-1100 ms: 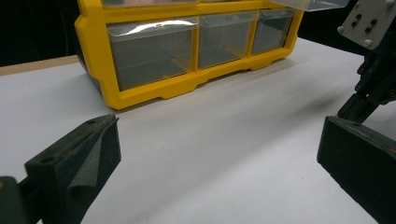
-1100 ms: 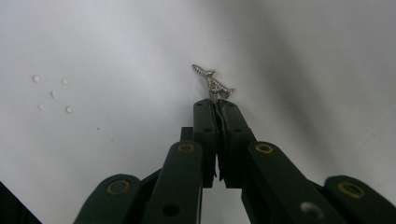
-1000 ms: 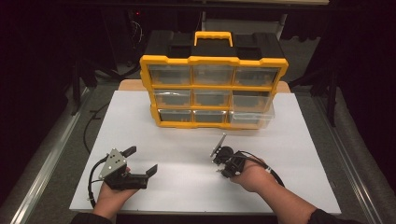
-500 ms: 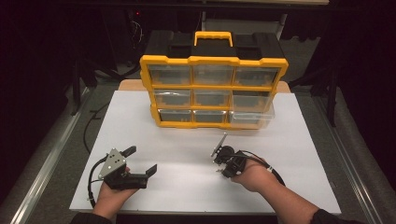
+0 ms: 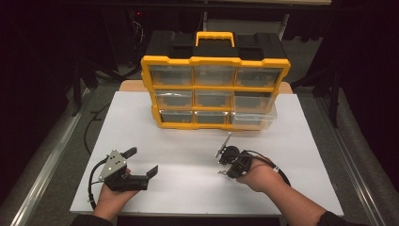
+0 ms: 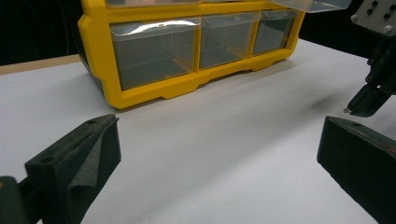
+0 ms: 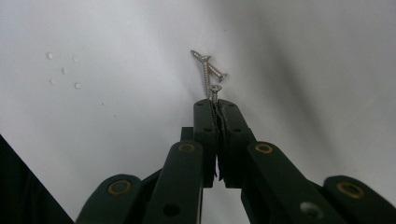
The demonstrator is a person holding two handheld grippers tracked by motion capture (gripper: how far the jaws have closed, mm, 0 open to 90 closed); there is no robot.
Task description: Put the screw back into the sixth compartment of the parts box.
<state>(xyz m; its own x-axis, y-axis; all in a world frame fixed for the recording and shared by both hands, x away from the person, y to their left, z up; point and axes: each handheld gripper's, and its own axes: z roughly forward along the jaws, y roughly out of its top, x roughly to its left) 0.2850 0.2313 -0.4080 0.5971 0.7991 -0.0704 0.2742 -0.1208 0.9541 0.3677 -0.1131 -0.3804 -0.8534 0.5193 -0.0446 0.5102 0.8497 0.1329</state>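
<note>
I see a yellow-framed organiser with clear plastic drawers [image 5: 214, 92] at upper centre of the high view: nine drawers, contents unreadable, the lower right one pulled out. My right gripper [image 7: 215, 103], centre frame in its view, is pinched on silver screws [image 7: 208, 72]; I count three beyond its tips. My left gripper [image 5: 140, 162] gapes wide, holding nothing.

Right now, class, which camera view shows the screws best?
The right gripper view: the screws stand out beyond the shut right gripper, which clamps one. The high view gives a faint glint at that gripper.
</note>
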